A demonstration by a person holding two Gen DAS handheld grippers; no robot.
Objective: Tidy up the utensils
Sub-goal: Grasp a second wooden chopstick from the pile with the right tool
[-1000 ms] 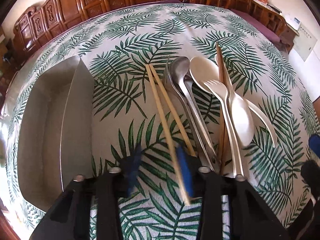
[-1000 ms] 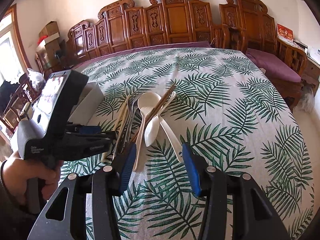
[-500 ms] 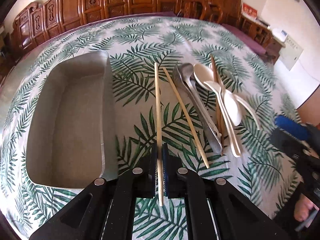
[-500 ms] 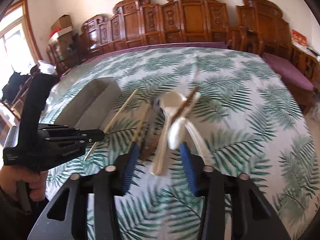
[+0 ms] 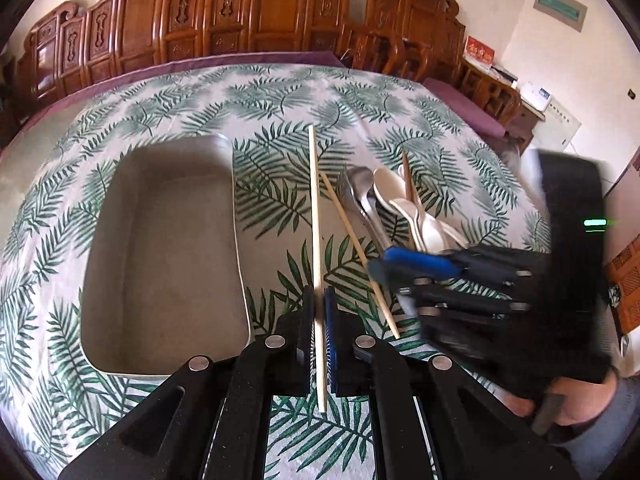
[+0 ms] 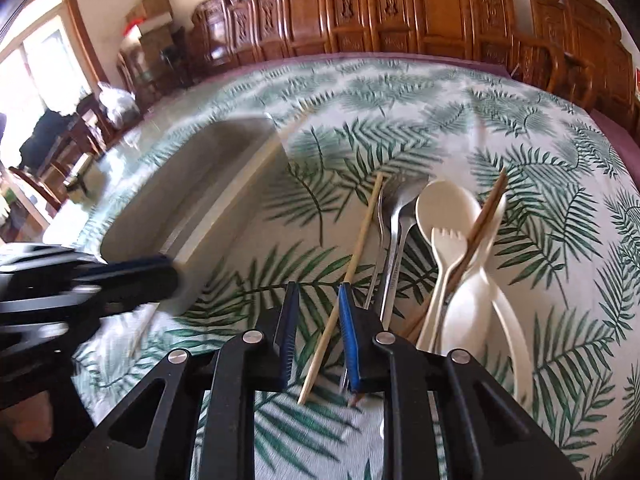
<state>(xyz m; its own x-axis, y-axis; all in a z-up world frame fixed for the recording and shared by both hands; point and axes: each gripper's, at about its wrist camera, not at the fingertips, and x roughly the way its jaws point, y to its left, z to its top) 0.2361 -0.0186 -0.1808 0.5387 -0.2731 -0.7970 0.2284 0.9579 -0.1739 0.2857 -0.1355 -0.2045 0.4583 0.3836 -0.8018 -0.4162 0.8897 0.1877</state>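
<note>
In the left wrist view, the left gripper (image 5: 319, 320) is clenched on a light bamboo chopstick (image 5: 314, 216), held above the cloth just right of the grey tray (image 5: 236, 216). In the right wrist view, the right gripper (image 6: 318, 322) is released, its fingers on either side of the second chopstick (image 6: 352, 264), which lies beside the metal spoons (image 6: 394, 240) and cream plastic spoons (image 6: 448, 204).

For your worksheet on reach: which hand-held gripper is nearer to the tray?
Left. The left hand-held gripper, shut on a chopstick, sits beside the tray; the right hand-held gripper is farther, over the other chopstick.
</note>
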